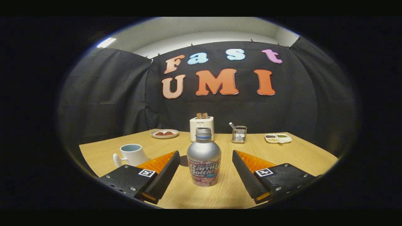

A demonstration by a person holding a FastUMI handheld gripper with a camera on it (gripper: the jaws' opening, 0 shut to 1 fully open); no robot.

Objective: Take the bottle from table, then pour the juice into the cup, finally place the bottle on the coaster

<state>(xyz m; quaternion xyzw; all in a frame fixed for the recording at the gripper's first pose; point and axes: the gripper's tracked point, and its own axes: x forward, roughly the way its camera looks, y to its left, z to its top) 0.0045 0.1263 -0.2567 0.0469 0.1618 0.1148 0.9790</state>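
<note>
Gripper (pixel 205 171) spread wide; capless silver juice bottle (pixel 203 158) stands upright on tabletop (pixel 301 153) between the fingers, untouched; advise centring on the body before closing; mug (pixel 132 154) beside left finger.

- The gripper (pixel 206 160) has two black fingers (pixel 163 175) with ribbed inner faces.
- Orange backing plates.
- Square black-and-white markers and small silver screws on top.

Bottle (pixel 203 157) hides the toaster's (pixel 202 125) lower front; claw (pixel 206 171) finger covers part of the cup (pixel 131 154)
</note>
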